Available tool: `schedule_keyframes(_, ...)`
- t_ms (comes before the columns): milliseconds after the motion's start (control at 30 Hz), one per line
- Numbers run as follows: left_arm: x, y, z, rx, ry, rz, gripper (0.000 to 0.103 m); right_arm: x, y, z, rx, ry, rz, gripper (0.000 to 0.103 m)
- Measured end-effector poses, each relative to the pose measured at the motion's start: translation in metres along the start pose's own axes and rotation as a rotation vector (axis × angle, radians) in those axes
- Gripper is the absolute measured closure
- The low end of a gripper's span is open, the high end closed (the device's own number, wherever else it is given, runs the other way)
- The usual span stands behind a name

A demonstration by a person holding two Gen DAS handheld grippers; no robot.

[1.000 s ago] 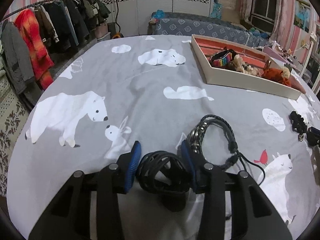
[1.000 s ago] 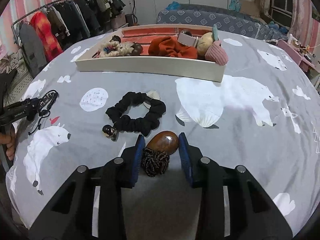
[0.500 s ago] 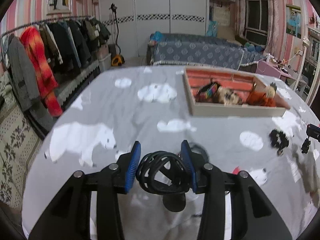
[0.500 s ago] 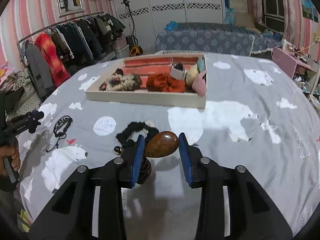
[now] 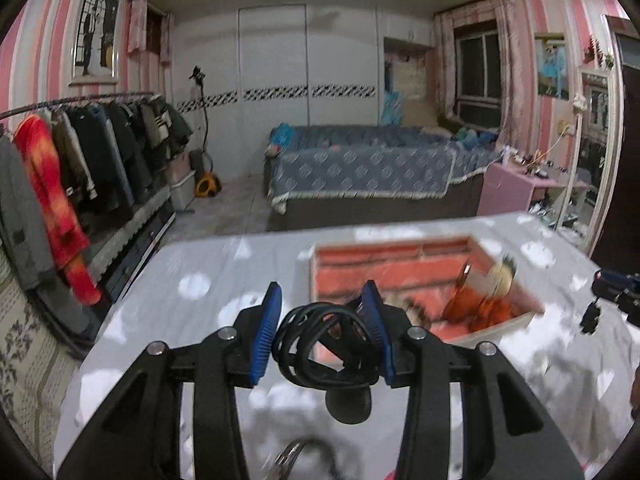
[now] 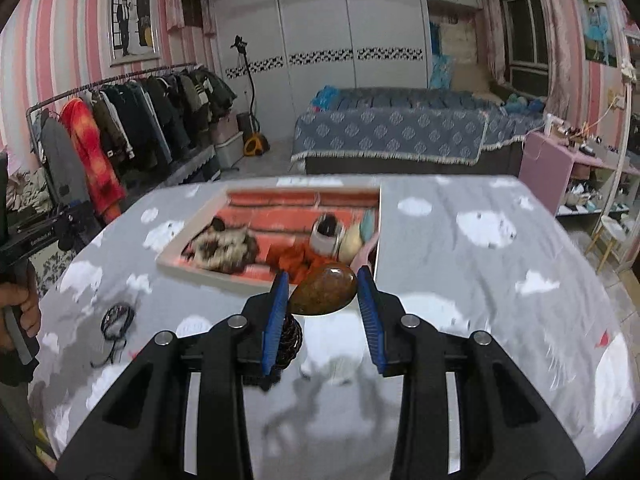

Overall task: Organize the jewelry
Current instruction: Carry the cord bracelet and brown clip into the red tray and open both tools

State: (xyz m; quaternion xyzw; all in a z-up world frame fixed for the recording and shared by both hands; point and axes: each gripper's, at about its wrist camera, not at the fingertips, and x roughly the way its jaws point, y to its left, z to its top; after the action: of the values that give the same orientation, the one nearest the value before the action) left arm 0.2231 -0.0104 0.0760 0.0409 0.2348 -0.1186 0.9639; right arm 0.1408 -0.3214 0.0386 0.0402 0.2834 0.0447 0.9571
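Note:
In the left wrist view my left gripper (image 5: 322,304) is shut on a bundle of black cord loops (image 5: 320,340), held above the grey bear-print cloth. Beyond it lies the cream tray with the red lining (image 5: 516,322), blurred. In the right wrist view my right gripper (image 6: 322,286) is shut on a brown oval stone pendant (image 6: 326,290); its braided dark cord (image 6: 292,340) hangs by the left finger. The tray (image 6: 200,274) with several accessories lies just past the fingertips. A black braided bracelet (image 6: 118,318) rests on the cloth at the left.
The other gripper (image 5: 616,292) shows at the right edge of the left view. A hand on the left gripper's handle (image 6: 24,308) shows at the left of the right view. A clothes rack (image 6: 120,128) stands left, a bed (image 6: 400,132) behind.
Both grippers rose off the cloth with their items and tipped upward, so more of the room shows. The braided bracelet and the black scrunchie stayed on the cloth.

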Motion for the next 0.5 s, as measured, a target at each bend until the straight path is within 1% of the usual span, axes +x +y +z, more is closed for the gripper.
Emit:
schedule_keyframes(167, 0.010, -0.023, 0.035, -0.006, -0.065, -0.057, 0.061, 0.009, -0.001, 0.032, -0.010, -0.045, -0.009, 0.067)
schedule_keyframes(267, 0.023, -0.038, 0.054, -0.002, -0.089, -0.076, 0.061, 0.016, 0.001, 0.055, -0.020, -0.081, -0.010, 0.067)
schedule_keyframes(333, 0.036, -0.043, 0.062, -0.018, -0.091, -0.088, 0.061, 0.023, 0.005, 0.071, -0.020, -0.100, -0.002, 0.067)
schedule_keyframes(433, 0.073, -0.052, 0.068, -0.044, -0.066, -0.096, 0.061, 0.040, 0.012, 0.088, -0.028, -0.108, 0.014, 0.067)
schedule_keyframes(467, 0.082, -0.055, 0.068, -0.044, -0.054, -0.089, 0.061, 0.049, 0.015, 0.092, -0.030, -0.106, 0.017, 0.067)
schedule_keyframes(500, 0.093, -0.060, 0.068, -0.034, -0.041, -0.065, 0.061, 0.056, 0.015, 0.095, -0.034, -0.103, 0.016, 0.067)
